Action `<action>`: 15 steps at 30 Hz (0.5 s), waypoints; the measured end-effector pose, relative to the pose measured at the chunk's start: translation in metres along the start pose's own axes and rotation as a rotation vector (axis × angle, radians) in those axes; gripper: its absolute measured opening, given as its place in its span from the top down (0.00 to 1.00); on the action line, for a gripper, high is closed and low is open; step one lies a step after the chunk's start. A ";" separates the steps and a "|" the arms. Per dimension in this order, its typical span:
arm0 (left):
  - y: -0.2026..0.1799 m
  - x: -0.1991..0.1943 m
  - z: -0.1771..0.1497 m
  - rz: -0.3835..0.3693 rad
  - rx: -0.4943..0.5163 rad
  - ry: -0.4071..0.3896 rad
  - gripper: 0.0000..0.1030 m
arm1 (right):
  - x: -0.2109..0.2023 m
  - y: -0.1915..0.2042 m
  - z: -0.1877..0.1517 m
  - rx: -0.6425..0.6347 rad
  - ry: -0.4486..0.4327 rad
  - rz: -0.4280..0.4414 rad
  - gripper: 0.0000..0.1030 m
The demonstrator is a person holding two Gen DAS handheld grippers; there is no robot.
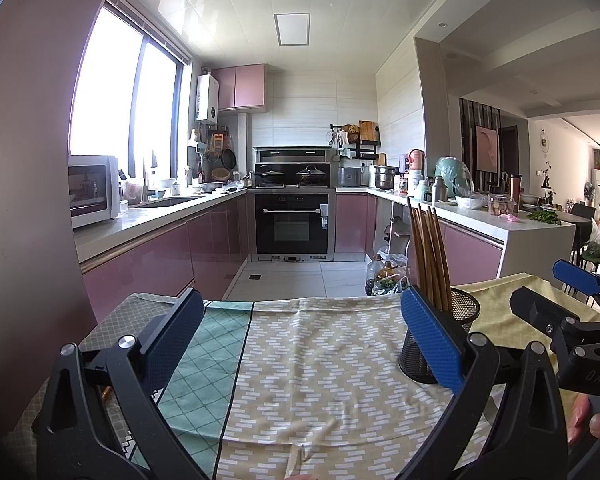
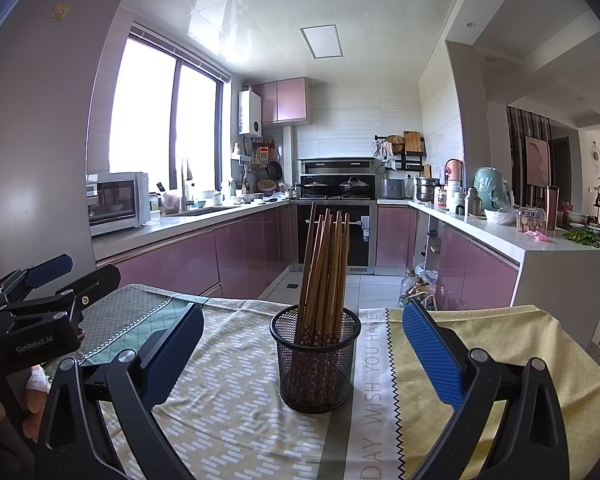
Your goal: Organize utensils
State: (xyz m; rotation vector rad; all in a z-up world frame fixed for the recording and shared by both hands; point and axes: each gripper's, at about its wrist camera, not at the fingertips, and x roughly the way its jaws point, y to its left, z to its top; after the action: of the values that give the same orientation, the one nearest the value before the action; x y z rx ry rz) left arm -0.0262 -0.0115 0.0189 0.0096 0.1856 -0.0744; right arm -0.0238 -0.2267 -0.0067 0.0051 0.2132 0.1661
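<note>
A black mesh holder [image 2: 315,360] stands upright on the patterned tablecloth [image 2: 236,400], toward the table's far edge. A bundle of wooden chopsticks [image 2: 325,272] stands inside it, fanning slightly. The right gripper [image 2: 303,348] sits spread wide, the holder between its blue pads [image 2: 430,354], untouched. The left gripper [image 1: 300,336] is also spread wide over bare cloth, empty, with the holder just beyond its right finger.

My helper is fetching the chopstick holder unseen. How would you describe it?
On the cloth-covered table, find the black wire-mesh cup beside the printed lettering. It stands upright, the only container there, filled with brown chopsticks.
</note>
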 end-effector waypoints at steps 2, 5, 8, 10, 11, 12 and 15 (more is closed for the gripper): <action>0.001 0.000 0.000 0.000 0.000 0.001 0.05 | 0.000 0.000 0.000 -0.001 0.001 0.000 0.06; 0.000 0.000 0.000 0.001 0.001 -0.001 0.05 | 0.000 0.000 0.000 -0.001 -0.001 -0.001 0.06; 0.000 0.000 0.000 0.001 0.001 -0.001 0.05 | 0.000 0.000 0.000 0.000 -0.001 -0.001 0.06; 0.000 0.000 0.000 0.003 0.001 -0.003 0.05 | 0.000 0.000 0.000 0.000 0.000 0.000 0.06; 0.001 0.001 0.000 0.001 0.001 -0.002 0.05 | 0.000 0.000 0.000 0.000 -0.001 -0.001 0.06; 0.000 0.001 0.000 0.002 0.002 -0.001 0.05 | 0.000 0.000 0.000 -0.001 -0.002 -0.002 0.06; 0.001 0.001 0.000 0.002 0.001 -0.001 0.05 | 0.000 0.000 0.000 0.000 -0.003 -0.001 0.06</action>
State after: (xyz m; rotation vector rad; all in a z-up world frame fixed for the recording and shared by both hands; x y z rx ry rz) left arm -0.0250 -0.0110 0.0184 0.0107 0.1845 -0.0729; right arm -0.0241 -0.2266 -0.0063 0.0054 0.2105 0.1649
